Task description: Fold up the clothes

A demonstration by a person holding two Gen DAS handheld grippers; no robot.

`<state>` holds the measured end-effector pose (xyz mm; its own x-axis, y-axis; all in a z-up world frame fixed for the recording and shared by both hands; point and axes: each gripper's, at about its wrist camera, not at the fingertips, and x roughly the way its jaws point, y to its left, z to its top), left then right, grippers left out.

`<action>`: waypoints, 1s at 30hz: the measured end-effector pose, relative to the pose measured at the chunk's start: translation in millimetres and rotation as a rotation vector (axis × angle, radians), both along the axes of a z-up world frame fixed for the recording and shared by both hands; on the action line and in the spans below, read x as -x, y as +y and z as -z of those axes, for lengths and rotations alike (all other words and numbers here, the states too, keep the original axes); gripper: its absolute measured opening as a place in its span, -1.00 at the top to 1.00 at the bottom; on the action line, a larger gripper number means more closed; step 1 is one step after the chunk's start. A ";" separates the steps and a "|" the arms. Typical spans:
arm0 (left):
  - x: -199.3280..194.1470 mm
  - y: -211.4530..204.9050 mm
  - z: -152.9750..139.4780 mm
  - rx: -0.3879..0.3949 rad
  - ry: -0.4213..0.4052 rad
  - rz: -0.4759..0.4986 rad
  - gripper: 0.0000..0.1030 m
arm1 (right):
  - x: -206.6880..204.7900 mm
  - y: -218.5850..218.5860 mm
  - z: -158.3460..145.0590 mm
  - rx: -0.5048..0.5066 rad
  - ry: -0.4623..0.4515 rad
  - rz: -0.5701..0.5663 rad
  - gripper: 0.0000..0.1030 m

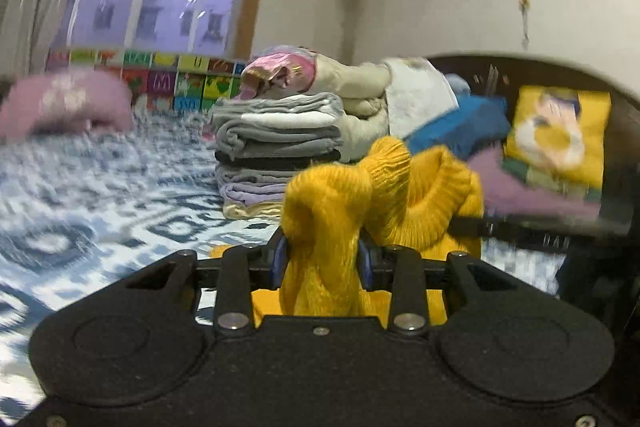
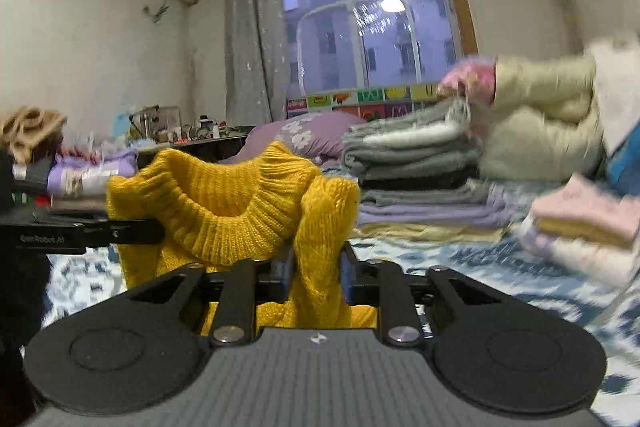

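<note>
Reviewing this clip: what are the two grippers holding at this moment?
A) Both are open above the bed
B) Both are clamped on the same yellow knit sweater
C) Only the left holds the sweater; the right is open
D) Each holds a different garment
B: the left gripper and the right gripper each pinch bunched fabric of the yellow knit sweater, its ribbed collar hanging between them.

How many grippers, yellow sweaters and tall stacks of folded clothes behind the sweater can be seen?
Grippers: 2, left gripper and right gripper
Yellow sweater: 1
Tall stack of folded clothes: 1
Total: 4
</note>
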<state>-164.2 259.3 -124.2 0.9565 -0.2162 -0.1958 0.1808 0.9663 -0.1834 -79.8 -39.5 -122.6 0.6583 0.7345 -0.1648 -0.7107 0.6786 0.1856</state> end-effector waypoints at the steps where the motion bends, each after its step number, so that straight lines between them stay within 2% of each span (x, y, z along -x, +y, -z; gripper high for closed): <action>1: -9.1 5.5 0.7 0.034 0.005 0.004 0.40 | -10.9 1.6 1.9 -0.022 0.021 -0.005 0.63; 7: -55.7 34.2 13.7 0.220 0.045 0.040 0.43 | -73.2 12.1 19.4 -0.129 0.170 -0.013 0.67; 13: -91.8 57.7 30.6 0.365 0.112 0.052 0.44 | -118.7 18.4 31.5 -0.212 0.314 -0.026 0.69; 20: -130.4 88.7 54.1 0.540 0.230 0.030 0.44 | -147.9 30.7 33.2 -0.241 0.332 -0.044 0.70; 23: -138.2 94.1 60.8 0.574 0.274 0.014 0.44 | -157.8 37.5 42.1 -0.215 0.364 -0.029 0.70; 28: -142.8 96.0 68.0 0.582 0.337 -0.008 0.43 | -174.7 41.1 61.8 -0.191 0.495 -0.006 0.66; 30: -145.0 94.7 71.8 0.577 0.360 -0.023 0.28 | -177.5 41.4 65.5 -0.183 0.526 -0.004 0.57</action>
<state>-19.2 354.0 -196.0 0.8587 -0.3621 -0.3627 -0.0075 0.6986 -0.7155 97.7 1.9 -188.1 0.5186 0.7843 -0.3405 -0.4927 0.5996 0.6307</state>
